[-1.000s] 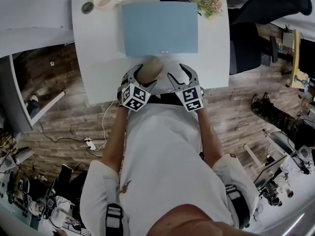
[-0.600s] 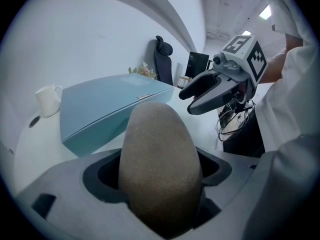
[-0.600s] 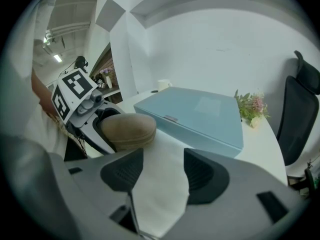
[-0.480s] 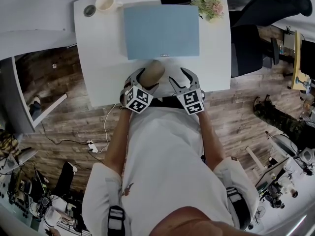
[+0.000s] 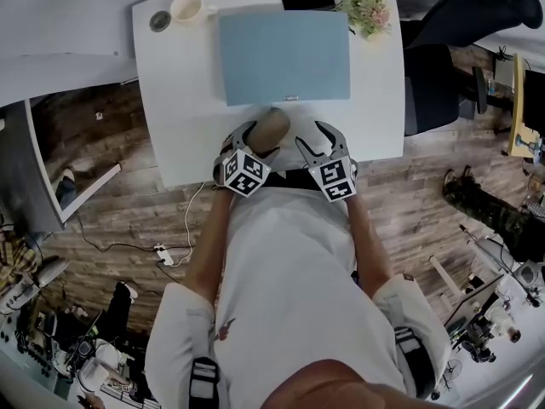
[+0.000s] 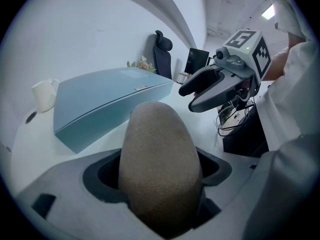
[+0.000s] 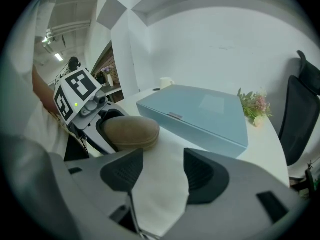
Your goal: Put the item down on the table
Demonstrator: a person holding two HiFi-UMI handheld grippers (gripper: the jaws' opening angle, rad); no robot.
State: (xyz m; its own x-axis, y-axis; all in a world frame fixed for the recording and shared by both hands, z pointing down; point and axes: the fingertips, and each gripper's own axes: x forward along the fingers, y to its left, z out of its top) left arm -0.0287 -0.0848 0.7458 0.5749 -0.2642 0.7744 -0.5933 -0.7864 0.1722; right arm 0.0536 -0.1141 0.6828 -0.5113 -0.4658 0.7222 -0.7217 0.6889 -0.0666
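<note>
Left gripper view showed the left gripper [image 6: 160, 170] pinching a tan, fuzzy, egg-shaped item [image 6: 160, 144] at the near edge of the white bench [image 5: 183, 92], just beside a flat blue box [image 5: 285, 54]. The right gripper [image 7: 161, 176] was spread wide with nothing in it.

floor: wood planks [image 5: 111, 203] | table: white [image 5: 170, 100] | chair: black [image 5: 460, 15] | wall: white [image 7: 225, 49]
</note>
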